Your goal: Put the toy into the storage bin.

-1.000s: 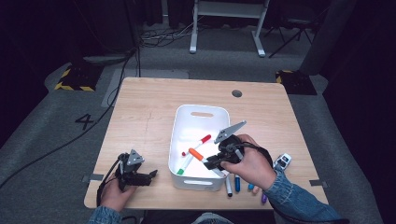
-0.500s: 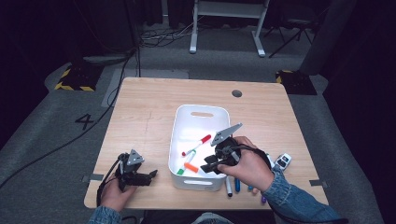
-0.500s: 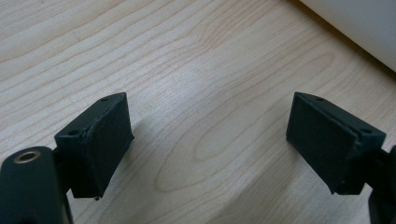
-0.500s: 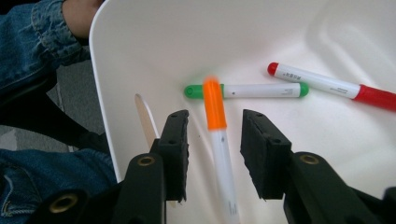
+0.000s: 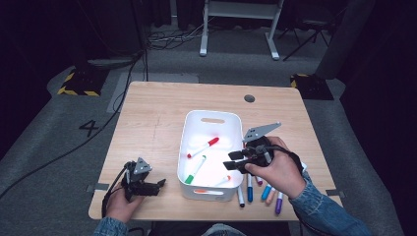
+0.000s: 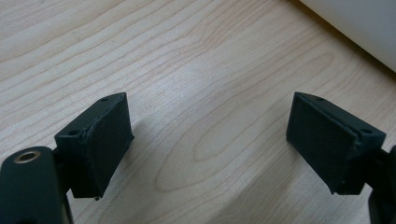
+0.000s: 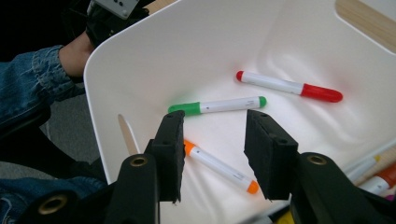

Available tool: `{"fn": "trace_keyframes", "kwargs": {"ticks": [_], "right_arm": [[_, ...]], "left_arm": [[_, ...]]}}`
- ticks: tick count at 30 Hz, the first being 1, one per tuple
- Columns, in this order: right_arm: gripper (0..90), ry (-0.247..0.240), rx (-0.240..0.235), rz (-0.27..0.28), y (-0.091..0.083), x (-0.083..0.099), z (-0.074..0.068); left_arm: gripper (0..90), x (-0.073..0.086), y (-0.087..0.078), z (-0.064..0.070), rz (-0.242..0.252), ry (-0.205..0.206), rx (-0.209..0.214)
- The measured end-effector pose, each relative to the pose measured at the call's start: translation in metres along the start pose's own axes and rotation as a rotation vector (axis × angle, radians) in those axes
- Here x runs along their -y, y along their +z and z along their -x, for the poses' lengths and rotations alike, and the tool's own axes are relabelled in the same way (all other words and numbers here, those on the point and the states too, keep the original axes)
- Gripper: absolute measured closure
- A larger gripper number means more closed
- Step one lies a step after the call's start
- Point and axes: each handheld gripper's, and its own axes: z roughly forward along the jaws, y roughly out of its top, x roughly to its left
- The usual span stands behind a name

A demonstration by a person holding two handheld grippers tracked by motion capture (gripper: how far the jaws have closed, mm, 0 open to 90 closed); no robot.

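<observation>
A white bin (image 5: 211, 120) stands mid-table with three markers on its floor: a red one (image 5: 202, 147), a green one (image 5: 195, 169) and an orange-tipped one (image 5: 222, 180). My right gripper (image 5: 235, 162) reaches over the bin's right rim, open. In the right gripper view it (image 7: 214, 135) hovers above the orange-tipped marker (image 7: 219, 168) without touching it, and the green marker (image 7: 219, 105) and red marker (image 7: 289, 86) lie beyond. My left gripper (image 5: 156, 185) rests near the table's front left, open (image 6: 205, 135) over bare wood, holding nothing.
Several loose markers (image 5: 250, 189) lie on the table just right of the bin, under my right hand. The bin's corner (image 6: 364, 28) sits close to the left gripper. The table's front edge (image 5: 196, 216) is near both hands.
The orange-tipped marker has gone from beside the right gripper's jaws to lying on the bin floor near the front. The right gripper shifted slightly toward the person. The left gripper stayed put.
</observation>
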Motion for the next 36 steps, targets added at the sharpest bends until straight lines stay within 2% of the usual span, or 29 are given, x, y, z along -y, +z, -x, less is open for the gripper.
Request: {"fn": "trace_keyframes", "kwargs": {"ticks": [7, 14, 18, 27, 36], "right_arm": [[59.0, 0.027, 0.042, 0.029, -0.018, 0.008, 0.014], [60.8, 0.065, 0.105, 0.022, -0.032, 0.021, 0.032], [62.2, 0.094, 0.135, 0.007, -0.033, 0.029, 0.044], [63.5, 0.163, 0.195, -0.046, -0.020, 0.047, 0.073], [63.1, 0.219, 0.229, -0.119, 0.004, 0.069, 0.099]], "left_arm": [[14.4, 0.000, 0.000, 0.000, 0.000, 0.001, -0.003], [14.4, 0.000, 0.000, 0.000, 0.000, 0.000, 0.000], [14.4, 0.000, 0.000, 0.000, -0.001, -0.001, -0.002], [14.4, 0.000, 0.000, 0.000, -0.001, -0.002, 0.001], [14.4, 0.000, 0.000, 0.000, -0.001, -0.001, -0.001]]}}
